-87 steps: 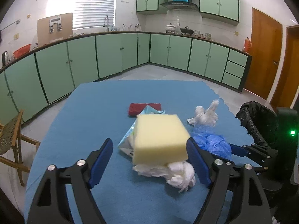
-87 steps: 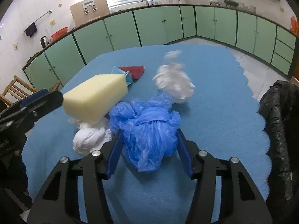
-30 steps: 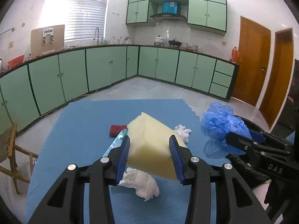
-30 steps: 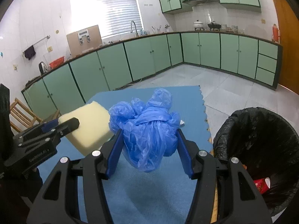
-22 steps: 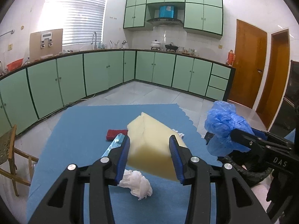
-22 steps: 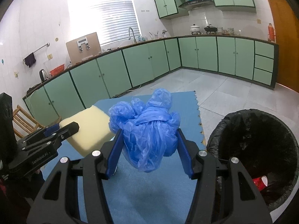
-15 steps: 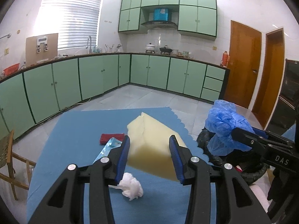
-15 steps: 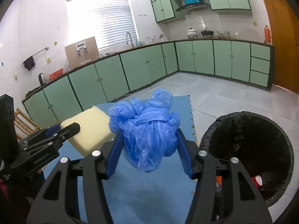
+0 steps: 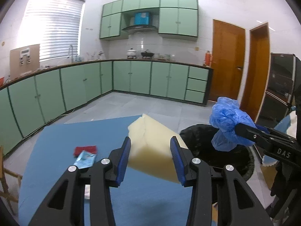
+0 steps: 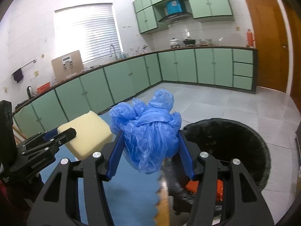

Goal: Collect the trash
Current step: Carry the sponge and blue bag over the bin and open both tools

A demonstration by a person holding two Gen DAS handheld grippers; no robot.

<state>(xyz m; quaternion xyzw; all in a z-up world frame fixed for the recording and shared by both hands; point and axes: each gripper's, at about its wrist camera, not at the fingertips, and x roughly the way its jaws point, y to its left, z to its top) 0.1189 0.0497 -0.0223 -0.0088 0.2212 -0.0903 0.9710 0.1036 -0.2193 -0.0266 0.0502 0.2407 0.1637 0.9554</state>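
My left gripper (image 9: 150, 150) is shut on a pale yellow sponge block (image 9: 152, 150) and holds it above the right edge of the blue table mat (image 9: 56, 150). My right gripper (image 10: 150, 146) is shut on a crumpled blue plastic bag (image 10: 148, 131), held up beside the mat's edge, close to the rim of a black-lined trash bin (image 10: 235, 141). The bin (image 9: 207, 150) lies behind the sponge in the left wrist view, where the bag (image 9: 227, 124) hangs over it. The sponge (image 10: 86, 133) shows at the left of the right wrist view.
A red cloth (image 9: 85, 149), a light blue wrapper (image 9: 84, 161) and a bit of white tissue (image 9: 87, 194) lie on the mat. Orange and red trash (image 10: 218, 186) sits inside the bin. Green kitchen cabinets (image 9: 75, 94) run along the walls, with wooden doors (image 9: 227, 64) at right.
Both grippers have moved right off the table toward the bin, each carrying its item. The bin looms larger, and the tissue and wrapper have dropped back to the left.
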